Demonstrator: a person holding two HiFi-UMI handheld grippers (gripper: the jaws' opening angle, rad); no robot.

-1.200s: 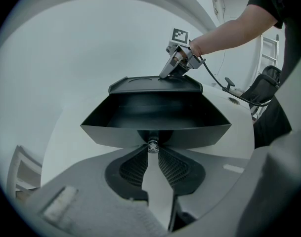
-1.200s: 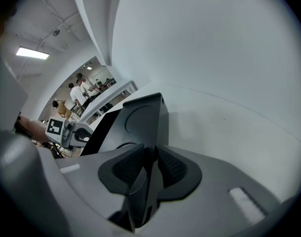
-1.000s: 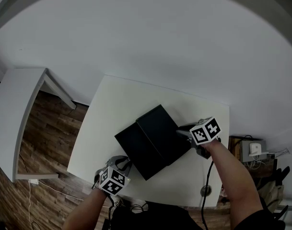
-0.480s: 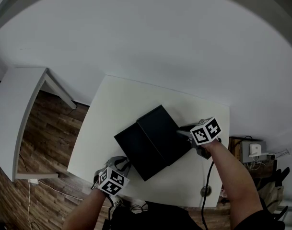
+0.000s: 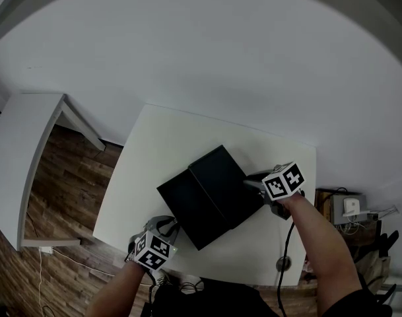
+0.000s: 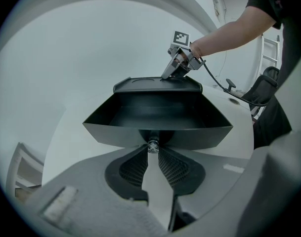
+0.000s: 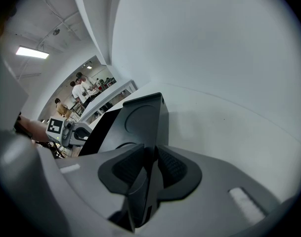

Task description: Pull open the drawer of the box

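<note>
Left gripper view: drawer knob [image 6: 152,145] between tongs [image 6: 153,151].

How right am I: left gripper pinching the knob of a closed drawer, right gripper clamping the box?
The drawer is pulled open, not closed; the left gripper view shows inside it. Left gripper on knob, right gripper on black box: correct.

No readable text, brands or numbers anywhere. Only black-and-white square code patterns on the cubes of the left gripper [image 5: 172,225] and right gripper [image 5: 249,179]; no letters or digits.
</note>
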